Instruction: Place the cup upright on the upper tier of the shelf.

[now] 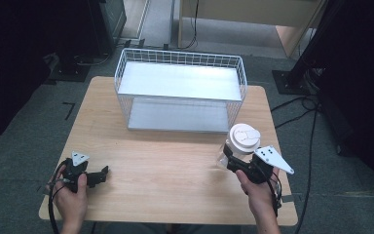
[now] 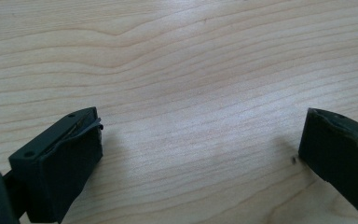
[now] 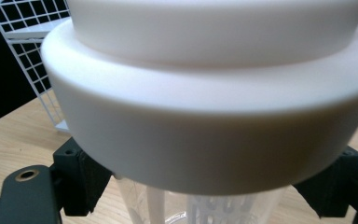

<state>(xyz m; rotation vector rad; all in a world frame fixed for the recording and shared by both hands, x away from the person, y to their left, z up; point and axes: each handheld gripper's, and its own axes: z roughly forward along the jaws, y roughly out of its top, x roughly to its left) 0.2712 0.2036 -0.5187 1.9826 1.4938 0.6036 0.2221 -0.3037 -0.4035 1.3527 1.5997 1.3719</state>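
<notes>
Bottle (image 1: 238,146), clear body with a wide white lid (image 1: 244,137), sits clamped in the right tool (image 1: 230,157) near the right edge of the table (image 1: 175,165), in front of the right front corner of the white wire basket (image 1: 181,90). Right gripper view: the two black pads press on the clear wall just under the lid's (image 3: 205,116) broad rim, one on each side; a white inner part shows through the clear body (image 3: 182,207) below. Whether the bottle's base touches the table cannot be told from the high view. Right hand (image 1: 258,192) wraps the tool body from below, grey three-cornered plate on top, cable trailing toward the table's near edge. Left tool (image 1: 104,173) lies low at the left front of the table, held by the left hand (image 1: 73,192), pointing toward the table's middle. Left gripper view: jaws stand wide apart with bare wood grain (image 2: 191,93) between them, nothing gripped. Basket has two grey shelf floors, upper and lower, both standing at the far middle of the table, well apart from the left tool.
</notes>
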